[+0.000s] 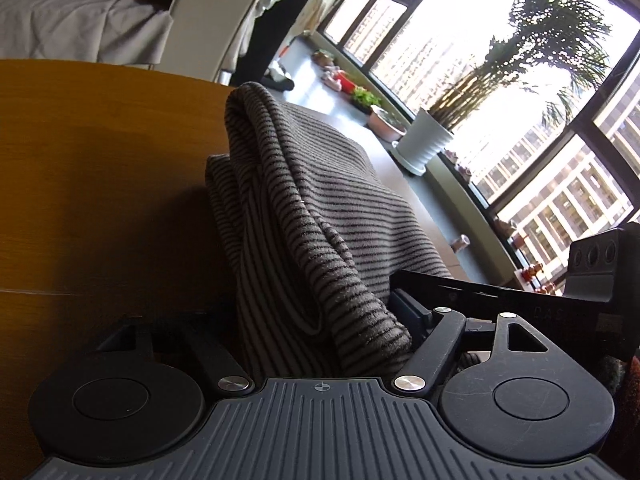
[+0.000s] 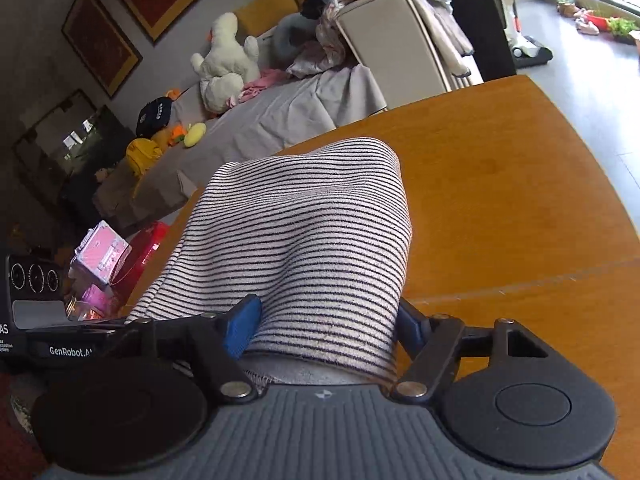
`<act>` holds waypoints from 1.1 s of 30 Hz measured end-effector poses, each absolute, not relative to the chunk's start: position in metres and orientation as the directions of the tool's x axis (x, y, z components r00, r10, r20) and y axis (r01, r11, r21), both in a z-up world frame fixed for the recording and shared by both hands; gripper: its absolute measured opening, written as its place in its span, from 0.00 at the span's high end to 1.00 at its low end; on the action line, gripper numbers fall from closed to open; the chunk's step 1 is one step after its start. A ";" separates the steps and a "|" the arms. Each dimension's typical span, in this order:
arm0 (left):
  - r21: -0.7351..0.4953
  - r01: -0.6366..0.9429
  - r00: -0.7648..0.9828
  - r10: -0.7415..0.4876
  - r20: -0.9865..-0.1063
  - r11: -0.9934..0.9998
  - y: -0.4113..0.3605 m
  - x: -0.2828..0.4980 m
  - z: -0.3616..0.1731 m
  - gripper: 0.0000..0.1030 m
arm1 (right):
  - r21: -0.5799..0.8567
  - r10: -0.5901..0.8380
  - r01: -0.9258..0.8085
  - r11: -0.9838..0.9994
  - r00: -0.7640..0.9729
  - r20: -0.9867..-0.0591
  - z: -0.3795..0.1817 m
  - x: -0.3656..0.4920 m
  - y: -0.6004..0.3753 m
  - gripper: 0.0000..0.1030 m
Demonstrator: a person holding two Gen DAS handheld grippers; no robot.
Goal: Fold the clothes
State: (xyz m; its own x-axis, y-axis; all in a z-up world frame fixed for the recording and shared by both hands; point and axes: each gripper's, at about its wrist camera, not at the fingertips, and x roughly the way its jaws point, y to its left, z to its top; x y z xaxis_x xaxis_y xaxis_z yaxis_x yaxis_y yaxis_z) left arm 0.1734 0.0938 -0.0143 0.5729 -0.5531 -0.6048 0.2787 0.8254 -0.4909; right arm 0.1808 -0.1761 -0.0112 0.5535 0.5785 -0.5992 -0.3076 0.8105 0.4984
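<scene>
A grey-and-black striped garment (image 1: 320,208) lies bunched on the wooden table (image 1: 100,168), one thick fold rising to a peak. My left gripper (image 1: 320,320) is shut on that fold; cloth hides most of its fingers. In the right wrist view the same striped garment (image 2: 312,232) humps up over the table (image 2: 520,208). My right gripper (image 2: 326,328) is shut on its near edge, and the blue pads (image 2: 240,328) press in from both sides. The two grippers sit side by side: the right gripper's body (image 1: 592,264) shows in the left view, the left gripper's body (image 2: 36,300) in the right view.
A sofa under a grey cover (image 2: 280,112) holds a plush toy (image 2: 228,60) and small items. A beige chair (image 2: 396,44) is piled with clothes. A potted palm (image 1: 428,140) stands by the tall windows. Pink boxes (image 2: 104,252) sit on the floor beside the table.
</scene>
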 end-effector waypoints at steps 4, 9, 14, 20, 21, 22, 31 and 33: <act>-0.435 0.221 0.661 -0.462 -0.591 0.873 0.130 0.173 -0.011 0.25 | 0.492 0.619 -0.377 0.785 0.517 -0.592 -0.012 0.214 -0.128 0.31; -0.436 0.132 0.713 -0.391 -0.583 0.890 0.184 0.193 -0.013 0.21 | 0.464 0.659 -0.469 0.752 0.506 -0.556 -0.017 0.262 -0.067 0.26; -0.419 0.113 0.733 -0.360 -0.577 0.901 0.214 0.206 -0.003 0.22 | 0.422 0.660 -0.511 0.749 0.522 -0.541 -0.019 0.289 -0.034 0.18; -0.373 0.180 0.820 -0.348 -0.454 0.910 0.222 0.183 0.052 0.26 | 0.225 0.557 -0.526 0.820 0.643 -0.526 0.002 0.272 -0.031 0.06; -0.346 0.195 0.841 -0.338 -0.422 0.918 0.220 0.184 0.065 0.26 | 0.182 0.536 -0.524 0.832 0.675 -0.508 0.007 0.264 -0.033 0.09; -0.316 0.211 0.855 -0.331 -0.400 0.925 0.216 0.187 0.074 0.25 | 0.143 0.524 -0.528 0.837 0.700 -0.486 0.013 0.255 -0.031 0.19; -0.298 0.180 0.739 -0.329 -0.588 0.937 0.194 0.283 0.017 0.29 | 0.064 0.624 -0.699 0.712 0.588 -0.514 0.015 0.214 0.004 0.42; -0.281 0.172 0.756 -0.310 -0.577 0.944 0.195 0.276 0.014 0.29 | -0.002 0.612 -0.717 0.697 0.596 -0.519 0.013 0.211 0.008 0.42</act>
